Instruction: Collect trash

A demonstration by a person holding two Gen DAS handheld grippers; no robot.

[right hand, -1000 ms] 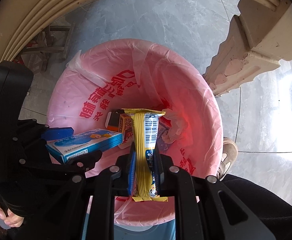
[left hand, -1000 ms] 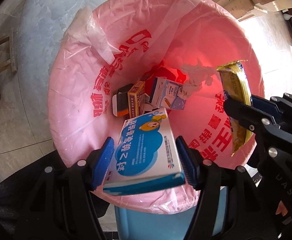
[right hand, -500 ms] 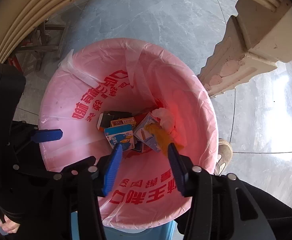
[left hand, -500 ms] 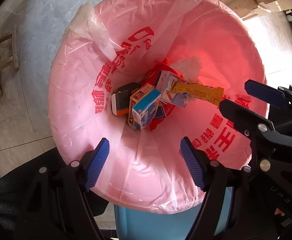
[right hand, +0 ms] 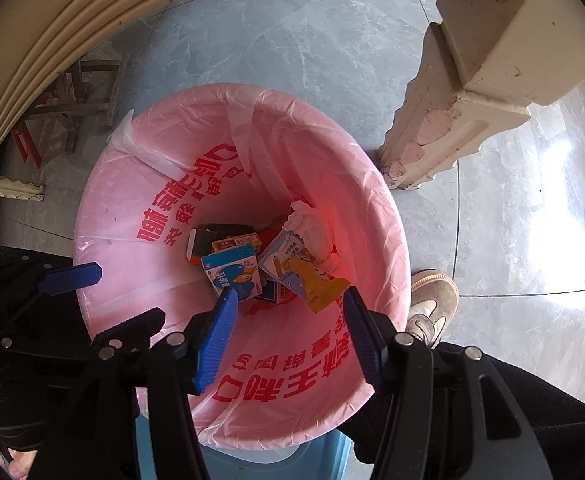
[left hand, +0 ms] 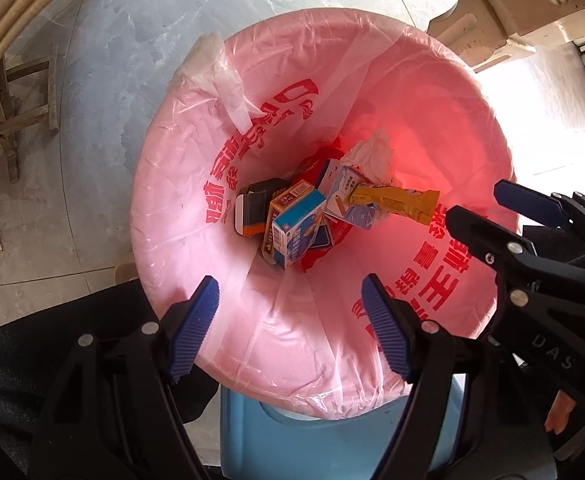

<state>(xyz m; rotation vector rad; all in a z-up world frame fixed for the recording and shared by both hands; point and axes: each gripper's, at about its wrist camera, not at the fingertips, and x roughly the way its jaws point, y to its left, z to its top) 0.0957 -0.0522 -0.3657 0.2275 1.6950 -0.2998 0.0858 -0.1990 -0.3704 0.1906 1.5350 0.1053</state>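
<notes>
A blue bin lined with a pink bag stands below both grippers. At its bottom lie a blue and white box, a yellow wrapper, other small cartons and a crumpled white tissue. My left gripper is open and empty above the bin's near rim. My right gripper is open and empty above the bin; it also shows at the right of the left wrist view.
A cream table leg stands just beyond the bin on grey floor tiles. A curved cream table edge runs overhead at the left. Wooden stool legs are at the far left. A person's shoe is right of the bin.
One second ago the left gripper held the blue box and the right held the yellow wrapper over the bin. Both jaws opened, both items fell in, and the grippers have risen since.
</notes>
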